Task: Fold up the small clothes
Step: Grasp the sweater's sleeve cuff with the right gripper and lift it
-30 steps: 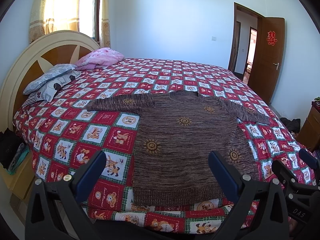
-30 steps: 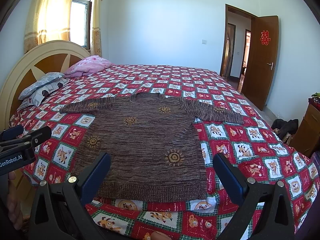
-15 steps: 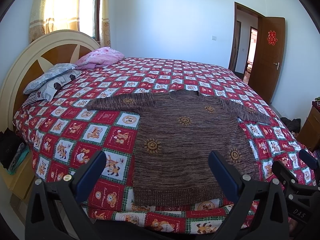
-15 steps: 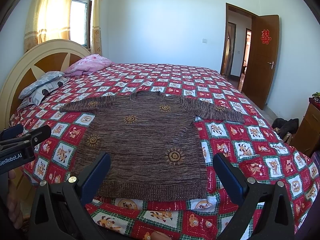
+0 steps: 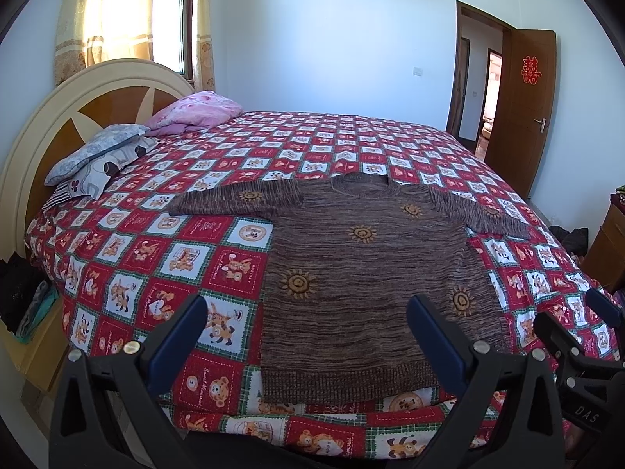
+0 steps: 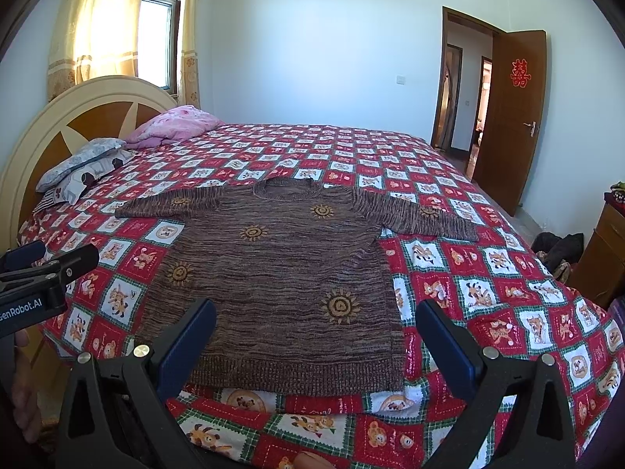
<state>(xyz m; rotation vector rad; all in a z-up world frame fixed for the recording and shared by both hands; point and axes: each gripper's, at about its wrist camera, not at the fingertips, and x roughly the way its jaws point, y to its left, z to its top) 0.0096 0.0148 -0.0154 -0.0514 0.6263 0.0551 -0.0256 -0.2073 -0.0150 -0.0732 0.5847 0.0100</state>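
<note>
Fingers: both grippers spread, empty | sweater [image 5: 363, 273] flat on bedspread [image 5: 218, 234] | hem partly hidden by fingers

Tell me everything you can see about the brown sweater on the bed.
The sweater is a brown, streaky knit with a round ribbed collar, a ribbed hem and orange sun motifs on body and sleeves. It lies flat and unfolded on the bedspread, hem toward the cameras, collar toward the far side, both sleeves spread out sideways. Only the bedspread touches it. The left gripper and right gripper are open and short of the hem, holding nothing.
</note>
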